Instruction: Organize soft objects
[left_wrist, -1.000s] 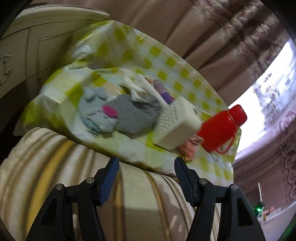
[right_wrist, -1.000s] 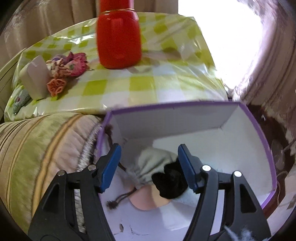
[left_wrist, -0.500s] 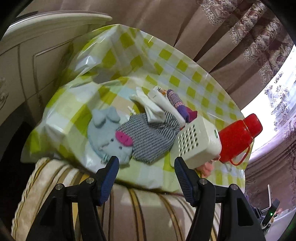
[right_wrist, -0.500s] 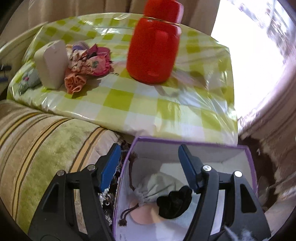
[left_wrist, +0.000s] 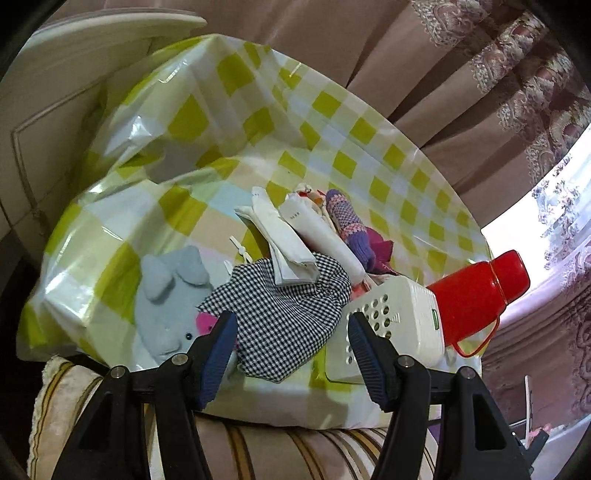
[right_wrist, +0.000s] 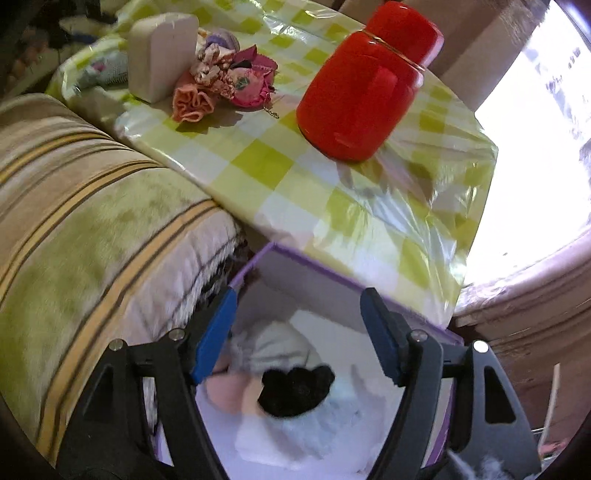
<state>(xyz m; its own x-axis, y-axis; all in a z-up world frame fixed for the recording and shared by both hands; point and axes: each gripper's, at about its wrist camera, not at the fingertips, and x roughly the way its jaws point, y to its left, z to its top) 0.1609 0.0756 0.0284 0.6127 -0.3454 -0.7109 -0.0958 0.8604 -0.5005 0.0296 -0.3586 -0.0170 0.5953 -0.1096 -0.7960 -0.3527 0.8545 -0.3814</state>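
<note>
My left gripper (left_wrist: 291, 350) is open and empty, hovering just before a black-and-white checked cloth (left_wrist: 284, 314) on the green-checked table (left_wrist: 221, 110). A grey plush toy (left_wrist: 166, 295) lies to its left; folded white cloths (left_wrist: 288, 243) and a purple knitted sock (left_wrist: 347, 221) lie behind. My right gripper (right_wrist: 299, 339) is open and empty above a purple-edged box (right_wrist: 314, 269) that holds a grey drawstring pouch (right_wrist: 273, 347), a black soft item (right_wrist: 295, 384) and a pink piece (right_wrist: 229, 395). Pink and orange fabric pieces (right_wrist: 225, 81) lie on the table.
A red thermos (left_wrist: 476, 295) and a white perforated box (left_wrist: 395, 325) stand on the table's right part; both show in the right wrist view, the thermos (right_wrist: 365, 85) and the box (right_wrist: 159, 51). A striped sofa arm (right_wrist: 85, 206) lies beside the purple-edged box. Curtains hang behind.
My left gripper has moved up and closer to the table's soft pile. My right gripper has risen and drawn back from inside the box. Both stay open.
</note>
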